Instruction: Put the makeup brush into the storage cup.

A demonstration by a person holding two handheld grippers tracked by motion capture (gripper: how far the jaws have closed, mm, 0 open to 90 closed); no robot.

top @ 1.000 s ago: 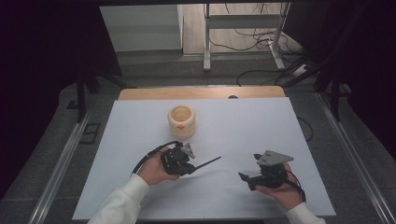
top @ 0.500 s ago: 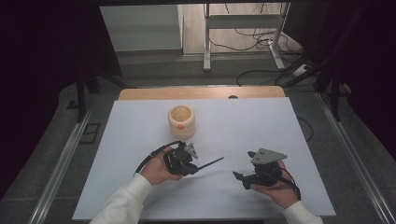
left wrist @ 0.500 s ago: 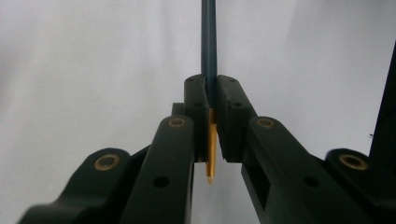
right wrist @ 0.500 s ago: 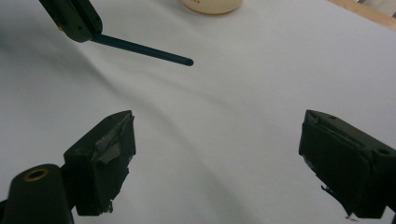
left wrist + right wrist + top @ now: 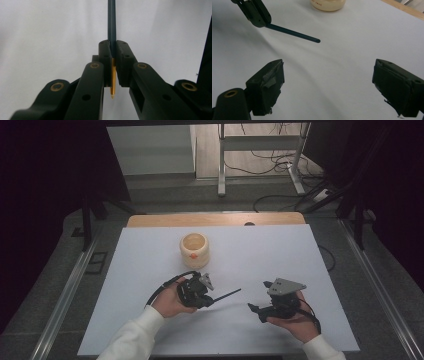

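High view: a person at a white table [image 5: 150, 270] holds the left gripper [image 5: 207, 298] clamped on a dark pencil [image 5: 225, 296], whose long shaft sticks out toward the right gripper [image 5: 257, 309] and hangs just above the tabletop. Left gripper view: the jaws pinch the pencil [image 5: 111, 30] near its gold-coloured tip, which pokes back between the arms while the shaft runs straight ahead past the fingertips. Right gripper view: the jaws stand wide apart and hold nothing; the pencil's [image 5: 294, 33] blunt end points into the space ahead of them, near but not touching. A cream jar [image 5: 194, 247] stands farther up the table, well apart from both grippers.
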